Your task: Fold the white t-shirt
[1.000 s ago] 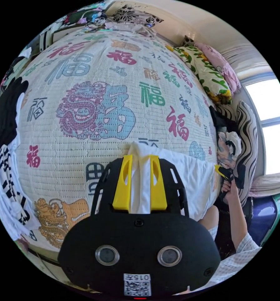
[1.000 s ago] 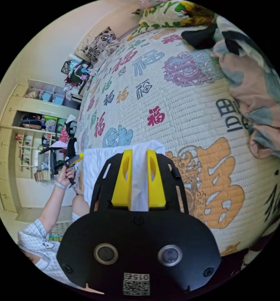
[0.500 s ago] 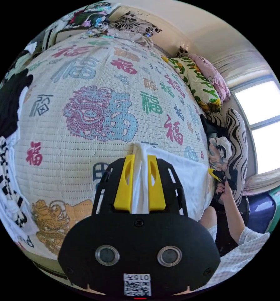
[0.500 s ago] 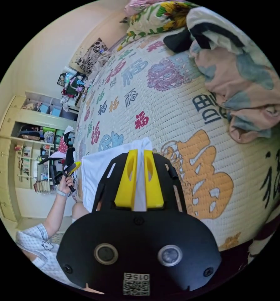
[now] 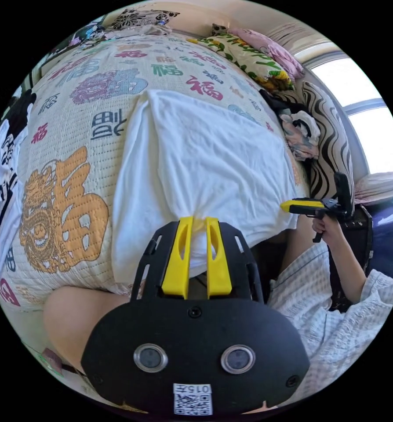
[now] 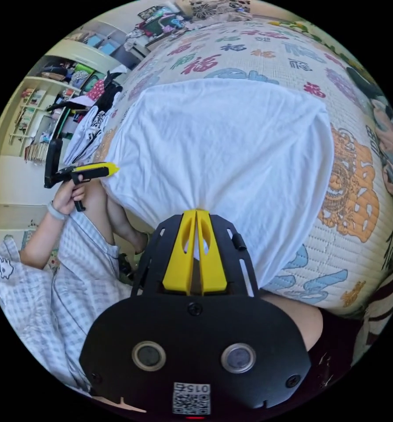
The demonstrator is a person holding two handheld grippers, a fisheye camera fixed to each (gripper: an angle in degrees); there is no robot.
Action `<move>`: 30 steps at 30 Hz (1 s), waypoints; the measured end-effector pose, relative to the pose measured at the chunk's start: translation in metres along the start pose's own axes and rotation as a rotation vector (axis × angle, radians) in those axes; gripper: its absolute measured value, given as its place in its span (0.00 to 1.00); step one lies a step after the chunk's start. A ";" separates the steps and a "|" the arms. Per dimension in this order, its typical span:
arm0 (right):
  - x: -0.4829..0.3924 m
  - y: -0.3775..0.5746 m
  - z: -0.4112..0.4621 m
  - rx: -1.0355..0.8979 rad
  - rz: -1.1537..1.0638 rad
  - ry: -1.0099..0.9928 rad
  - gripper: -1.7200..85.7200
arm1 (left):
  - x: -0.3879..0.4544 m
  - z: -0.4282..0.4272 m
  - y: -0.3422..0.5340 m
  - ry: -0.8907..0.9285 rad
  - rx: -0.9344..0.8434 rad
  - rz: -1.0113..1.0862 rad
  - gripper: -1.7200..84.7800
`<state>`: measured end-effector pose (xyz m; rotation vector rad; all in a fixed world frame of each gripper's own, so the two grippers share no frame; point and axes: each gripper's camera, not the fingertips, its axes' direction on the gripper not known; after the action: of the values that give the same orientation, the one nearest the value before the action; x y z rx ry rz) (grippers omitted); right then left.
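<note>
While the white t-shirt (image 5: 196, 158) lies spread on the bed (image 5: 64, 184), I see both the left gripper (image 5: 198, 222) and right gripper (image 6: 196, 215) clamped on its near edge.

White t-shirt (image 6: 223, 140) is spread over patterned bed cover (image 6: 354, 228). Its near edge is pinched between the closed jaws of the right gripper (image 6: 198, 215). Left gripper (image 6: 110, 167) is held beside the shirt's edge.

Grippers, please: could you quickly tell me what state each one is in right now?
Left gripper: shut on the white t-shirt.
Right gripper: shut on the white t-shirt.
</note>
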<state>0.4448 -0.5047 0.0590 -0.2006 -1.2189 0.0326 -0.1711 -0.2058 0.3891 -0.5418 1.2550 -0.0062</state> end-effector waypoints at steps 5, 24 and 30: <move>-0.002 -0.004 0.007 -0.029 0.063 0.084 0.01 | -0.014 -0.011 0.024 -0.014 0.043 -0.070 0.09; -0.166 -0.204 0.010 -0.005 -0.204 0.114 0.07 | -0.090 -0.017 0.150 -0.054 0.338 -0.540 0.15; -0.237 -0.330 0.065 -0.082 -0.295 0.208 0.10 | -0.114 -0.002 0.174 0.213 0.353 -0.581 0.11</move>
<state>0.2748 -0.8514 -0.0831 -0.0909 -1.0324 -0.2888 -0.2595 -0.0208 0.4229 -0.5882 1.2266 -0.7756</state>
